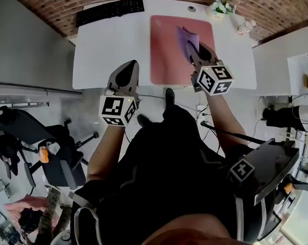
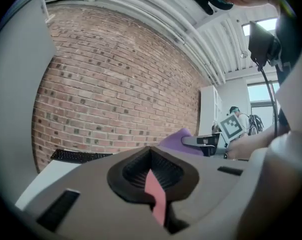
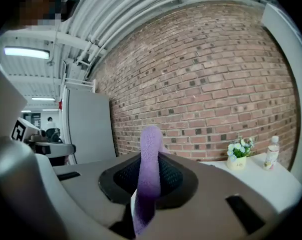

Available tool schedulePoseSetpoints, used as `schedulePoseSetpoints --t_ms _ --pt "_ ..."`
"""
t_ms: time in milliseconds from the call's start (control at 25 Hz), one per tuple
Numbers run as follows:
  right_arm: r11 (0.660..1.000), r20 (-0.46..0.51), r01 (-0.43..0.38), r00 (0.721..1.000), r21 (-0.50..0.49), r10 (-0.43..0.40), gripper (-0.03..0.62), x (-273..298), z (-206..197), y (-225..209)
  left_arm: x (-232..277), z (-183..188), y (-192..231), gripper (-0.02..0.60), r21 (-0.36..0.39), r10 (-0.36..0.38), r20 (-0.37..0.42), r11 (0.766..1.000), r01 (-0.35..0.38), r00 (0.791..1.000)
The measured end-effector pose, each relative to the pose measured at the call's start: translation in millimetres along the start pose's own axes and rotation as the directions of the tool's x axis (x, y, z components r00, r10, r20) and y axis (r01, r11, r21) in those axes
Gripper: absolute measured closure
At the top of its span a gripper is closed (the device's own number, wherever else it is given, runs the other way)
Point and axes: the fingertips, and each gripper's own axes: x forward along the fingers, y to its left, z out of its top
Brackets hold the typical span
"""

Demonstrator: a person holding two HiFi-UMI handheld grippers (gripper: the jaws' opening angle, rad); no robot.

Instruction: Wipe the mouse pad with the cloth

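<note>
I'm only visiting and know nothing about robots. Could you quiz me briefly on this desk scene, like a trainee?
1. Which gripper holds the purple cloth? A) left B) right C) neither
2. True or false: the keyboard lies on the pink mouse pad.
3. Fill in: the small flower pot stands at the white table's far ____ corner.
Key: 1 B, the right gripper. 2 False: it lies beside the pad, apart from it. 3 right.

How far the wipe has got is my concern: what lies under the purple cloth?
The pink mouse pad lies below the purple cloth, which the right gripper holds pinched. The pad's patch beneath it is covered; contact cannot be judged.
</note>
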Motion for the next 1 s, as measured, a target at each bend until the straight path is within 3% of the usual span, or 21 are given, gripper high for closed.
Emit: schedulePoseSetpoints --t_ms 160,480,1000 --pt "0.999 0.040 0.038 0.999 -0.033 -0.037 0.534 -34.3 9.2 2.5 4.8 9.7 -14.2 0.581 0.020 -0.043 0.005 0.999 0.043 0.999" --pt "0.997 0.057 0.060 0.997 -0.045 -0.057 0.536 -71.3 16.4 -6.4 12.4 25.3 -35.8 0.581 0.061 0.022 -0.002 0.998 -0.022 1.000" --pt "0.998 0.096 0.042 0.995 -0.045 -0.037 0.536 -94.2 34.0 -51.4 48.6 39.8 -93.7 0.580 0.115 0.051 -0.002 0.992 -0.050 0.999"
